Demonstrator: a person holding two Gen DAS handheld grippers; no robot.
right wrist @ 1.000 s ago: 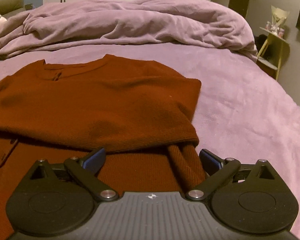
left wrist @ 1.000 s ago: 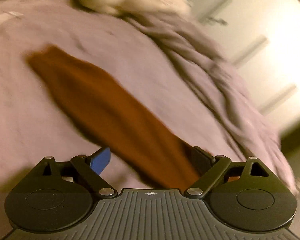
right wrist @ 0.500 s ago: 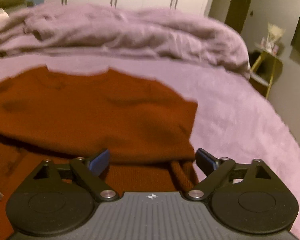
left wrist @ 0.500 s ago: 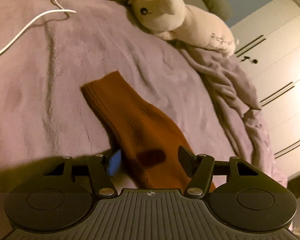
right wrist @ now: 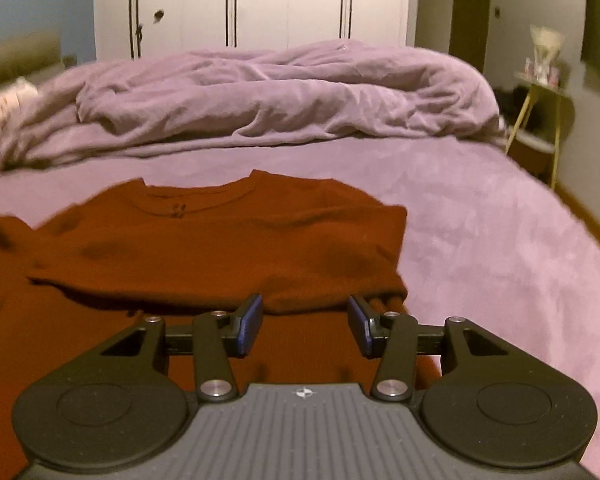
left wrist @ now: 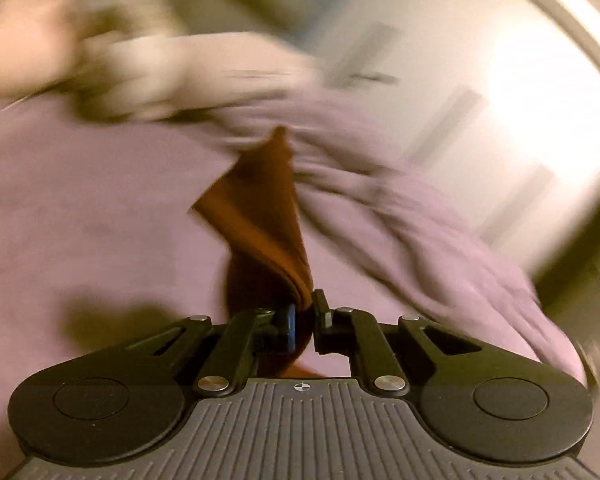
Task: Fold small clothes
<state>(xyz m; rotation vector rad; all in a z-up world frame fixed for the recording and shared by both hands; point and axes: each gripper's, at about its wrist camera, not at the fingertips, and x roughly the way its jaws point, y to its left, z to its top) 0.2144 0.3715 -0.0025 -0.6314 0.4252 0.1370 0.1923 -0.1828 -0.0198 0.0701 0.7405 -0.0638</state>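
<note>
on the purple bed (right wrist: 480, 220), left gripper (left wrist: 302, 314) jaws clamping rust sleeve (left wrist: 260, 216), right gripper (right wrist: 303, 326) jaws parted, closing over sweater (right wrist: 220, 248)

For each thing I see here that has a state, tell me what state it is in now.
Left hand-held gripper: shut on sleeve, having just closed.
Sleeve: lifted off the bed, twisted.
Right hand-held gripper: open, jaws just been closing, sweater fold between them.
Sweater: partly folded on the bed.
Duvet: rumpled.
Wardrobe doors: closed.

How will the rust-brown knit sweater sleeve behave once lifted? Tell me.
The rust-brown knit sleeve looks floppy: pinched in the left gripper, it twists and drapes. Probably light, since a narrow pinch raises it. The ribbed knit seems unlikely to slip.
</note>
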